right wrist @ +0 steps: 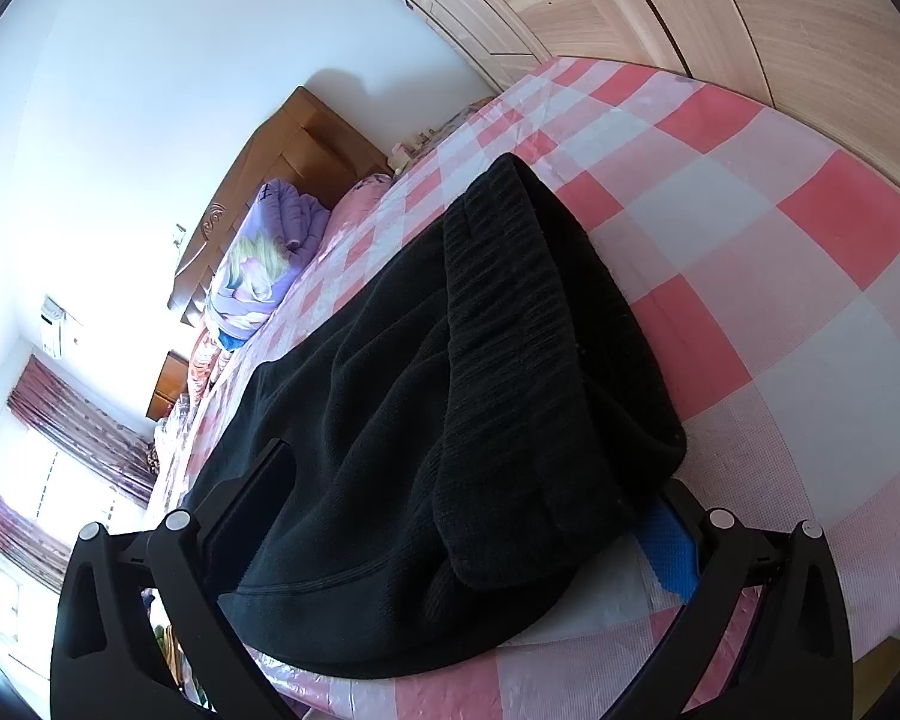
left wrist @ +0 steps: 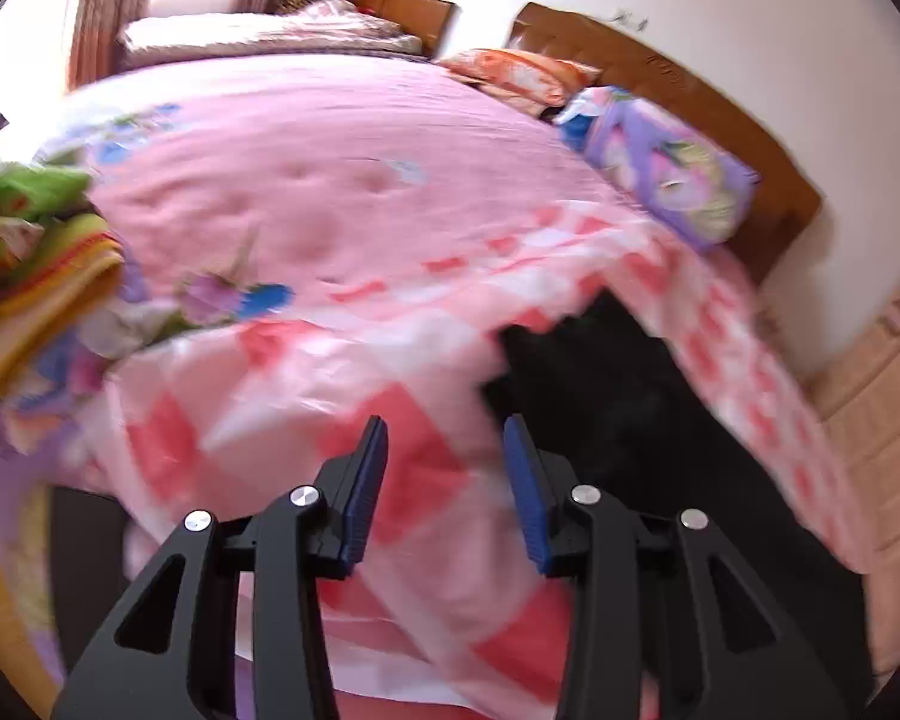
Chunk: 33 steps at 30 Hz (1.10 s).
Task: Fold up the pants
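One pair of black pants (right wrist: 450, 420) lies on the pink-and-white checked sheet (right wrist: 780, 300) of the bed, long axis running from the near edge toward the wooden headboard (right wrist: 282, 162) at ten o'clock, ribbed layer folded on top. The right gripper (right wrist: 468, 516) has its jaws wide apart around the near end; whether the pads press the cloth cannot be told. The left gripper (left wrist: 445, 480) hangs over the sheet, blue pads (left wrist: 366, 492) parted and empty. One purple folded quilt (left wrist: 672, 180) sits at two o'clock, one striped cloth pile (left wrist: 36, 288) at nine.
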### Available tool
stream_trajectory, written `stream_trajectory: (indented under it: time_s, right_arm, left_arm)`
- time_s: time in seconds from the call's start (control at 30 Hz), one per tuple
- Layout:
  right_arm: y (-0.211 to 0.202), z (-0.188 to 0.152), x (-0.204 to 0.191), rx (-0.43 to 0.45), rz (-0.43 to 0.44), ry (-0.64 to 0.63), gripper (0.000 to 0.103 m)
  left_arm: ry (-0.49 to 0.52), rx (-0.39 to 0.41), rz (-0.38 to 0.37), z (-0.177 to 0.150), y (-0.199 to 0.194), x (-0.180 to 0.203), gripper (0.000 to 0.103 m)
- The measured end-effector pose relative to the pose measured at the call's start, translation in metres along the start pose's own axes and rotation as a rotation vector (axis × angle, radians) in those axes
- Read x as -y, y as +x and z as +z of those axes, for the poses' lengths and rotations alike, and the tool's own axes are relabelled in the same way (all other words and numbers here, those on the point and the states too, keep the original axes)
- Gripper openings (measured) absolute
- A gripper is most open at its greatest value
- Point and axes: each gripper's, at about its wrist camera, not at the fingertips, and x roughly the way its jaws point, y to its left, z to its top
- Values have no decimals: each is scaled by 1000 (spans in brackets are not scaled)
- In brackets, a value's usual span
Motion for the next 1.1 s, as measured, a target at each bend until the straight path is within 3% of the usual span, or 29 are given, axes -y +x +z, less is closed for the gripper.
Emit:
stream_trajectory:
  time_s: [0.1, 0.2, 0.27, 0.33, 0.4, 0.5, 0.53, 0.7, 0.9, 0.93, 1.0, 1.1]
  right_arm:
    - [-1, 0, 1, 4, 4, -2, 99]
    - [-1, -1, 1, 4, 4, -1, 99]
    - [-1, -1, 1, 4, 0, -1, 99]
    - [-1, -1, 0, 3, -6, -5, 99]
    - [-1, -1, 1, 5, -5, -7, 99]
    - [-4, -1, 2, 9, 13, -5, 99]
    - [-4, -1, 2, 9, 19, -3, 99]
    - [-4, 0, 1, 4, 3, 0, 99]
    - [-5, -2, -1, 10, 0, -15, 99]
    - [-5, -2, -1, 12, 0, -19, 99]
    - [-5, -2, -2, 18, -1, -25, 99]
    - [-2, 0, -3, 5, -28, -26, 97]
  left_arm:
    - [91, -90, 39, -2, 23, 12, 40]
    - [242, -69, 83, -11, 26, 43, 40]
    - [247, -37, -2, -9, 10, 55, 35]
    - [259, -8, -43, -5, -1, 64, 37]
    - [271, -37, -83, -1, 2, 74, 40]
    - [213, -167, -137, 0, 28, 71, 56]
    - [165, -207, -171, -2, 35, 64, 57]
    - [-90, -294, -462, -11, 49, 27, 62]
    - [-111, -330, -496, -8, 70, 30, 64]
    - [-115, -322, -503, -6, 70, 31, 58]
    - [-101, -288, -487, -5, 67, 33, 26]
    - [-62, -214, -469, 2, 48, 35, 21]
